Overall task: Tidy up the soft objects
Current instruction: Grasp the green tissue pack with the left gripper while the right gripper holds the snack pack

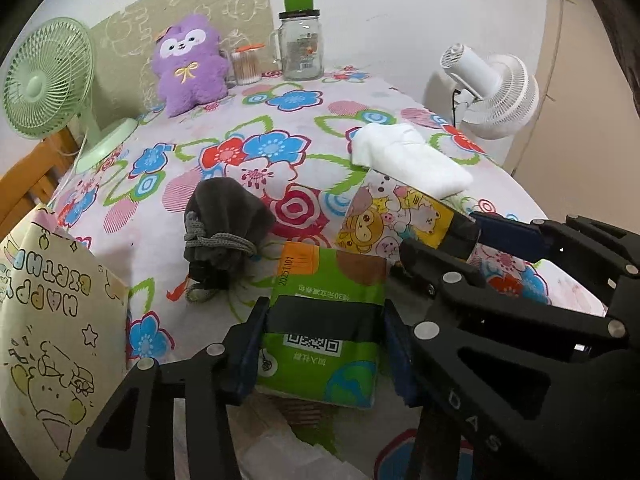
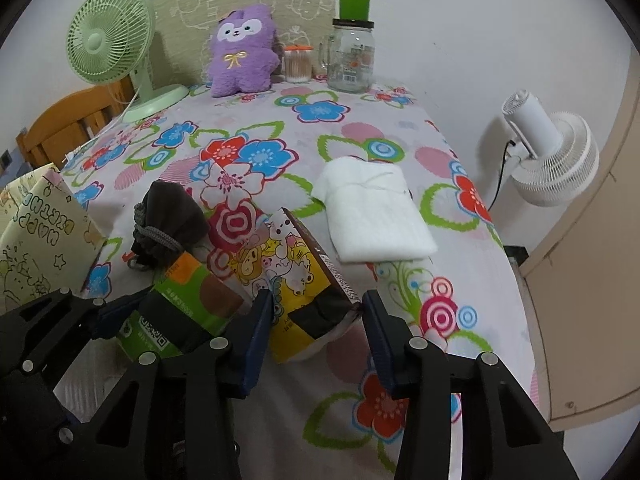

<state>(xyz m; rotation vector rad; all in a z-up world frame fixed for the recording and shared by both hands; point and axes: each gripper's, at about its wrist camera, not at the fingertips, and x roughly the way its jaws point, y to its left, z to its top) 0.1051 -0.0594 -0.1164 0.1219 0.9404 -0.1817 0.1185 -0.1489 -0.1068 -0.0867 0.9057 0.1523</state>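
Note:
My left gripper (image 1: 326, 348) is shut on a green tissue pack (image 1: 324, 328), also seen in the right wrist view (image 2: 176, 312). My right gripper (image 2: 316, 332) is shut on a yellow cartoon tissue pack (image 2: 292, 276), seen in the left wrist view too (image 1: 396, 216). Both packs are held side by side just above the flowered tablecloth (image 2: 360, 128). A grey drawstring pouch (image 1: 224, 228) lies left of the packs. A folded white cloth (image 2: 372, 212) lies to the right. A purple plush toy (image 1: 188, 64) sits at the back.
A "Happy Birthday" paper bag (image 1: 52, 320) stands at the near left. A green fan (image 1: 44, 80) stands at the back left and a white fan (image 2: 552, 152) beyond the table's right edge. A glass jar (image 2: 352, 52) and a cotton swab jar (image 2: 298, 64) stand at the back.

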